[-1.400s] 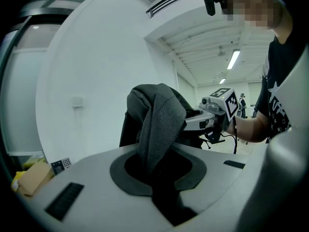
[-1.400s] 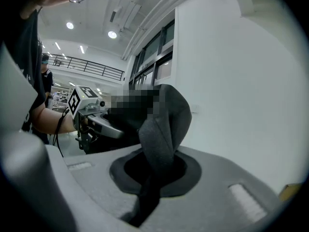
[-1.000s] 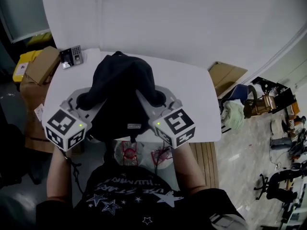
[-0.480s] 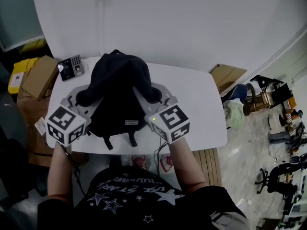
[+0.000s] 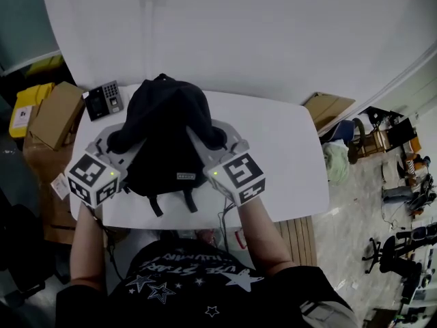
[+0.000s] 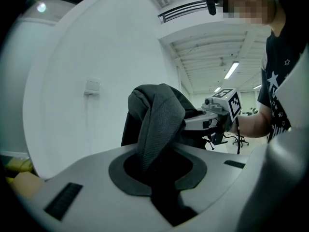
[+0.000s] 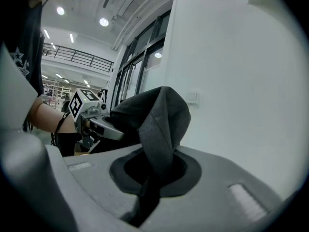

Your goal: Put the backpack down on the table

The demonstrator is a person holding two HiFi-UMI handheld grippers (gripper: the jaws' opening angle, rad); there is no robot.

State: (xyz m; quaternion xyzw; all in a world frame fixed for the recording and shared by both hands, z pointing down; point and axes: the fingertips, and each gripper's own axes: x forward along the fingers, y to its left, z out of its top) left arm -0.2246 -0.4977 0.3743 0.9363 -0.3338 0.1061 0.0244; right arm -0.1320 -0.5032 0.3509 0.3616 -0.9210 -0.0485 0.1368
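In the head view a black backpack (image 5: 164,135) sits over the left half of the white table (image 5: 287,156). Its loose lower straps reach toward the front edge, and I cannot tell whether its base rests on the top. My left gripper (image 5: 117,142) is shut on the pack's left shoulder strap (image 6: 159,122). My right gripper (image 5: 217,139) is shut on the right shoulder strap (image 7: 161,124). In each gripper view the grey webbing rises out from between the jaws. The other gripper shows beyond it: the right gripper (image 6: 217,112) in the left gripper view, the left gripper (image 7: 91,120) in the right gripper view.
A dark keypad device (image 5: 104,101) lies on the table's back left corner. A cardboard box (image 5: 51,115) and a yellow bin (image 5: 24,108) stand to the left of the table. A white wall (image 5: 259,33) runs close behind it. Flat cardboard (image 5: 329,108) and chairs are at the right.
Both grippers have carried the backpack forward, away from the person. It hung over the table's front edge before and now sits fully over the tabletop, a little lower.
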